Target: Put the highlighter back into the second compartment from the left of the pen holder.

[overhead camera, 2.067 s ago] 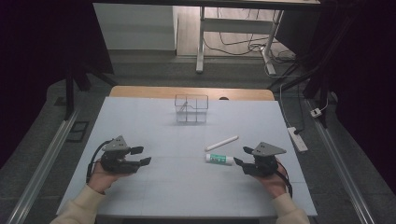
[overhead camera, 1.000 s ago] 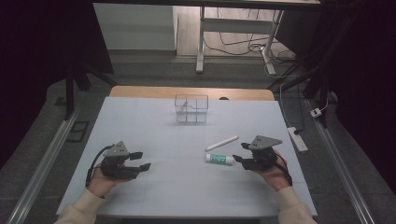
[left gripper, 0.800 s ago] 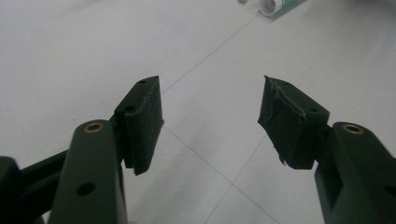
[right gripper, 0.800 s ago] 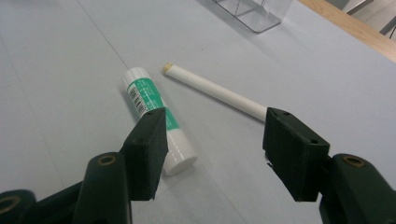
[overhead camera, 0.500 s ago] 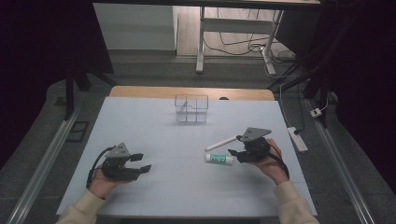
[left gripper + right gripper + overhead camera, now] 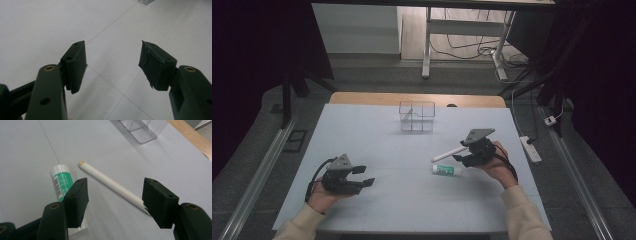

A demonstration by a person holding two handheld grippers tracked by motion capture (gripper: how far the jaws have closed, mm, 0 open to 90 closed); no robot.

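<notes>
My right gripper (image 6: 113, 197) hangs with jaws apart over the white pen (image 6: 112, 185), seemingly not touching; the green-labelled tube (image 6: 61, 183) lies just beside it.

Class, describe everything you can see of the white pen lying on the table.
The white pen is a slim, smooth stick, plastic by its look, with a small tan tip at one end. It lies flat on the pale table, slanted, apart from the green-and-white tube beside it. The right gripper hovers open over it; whether its fingers touch the pen is unclear.
</notes>
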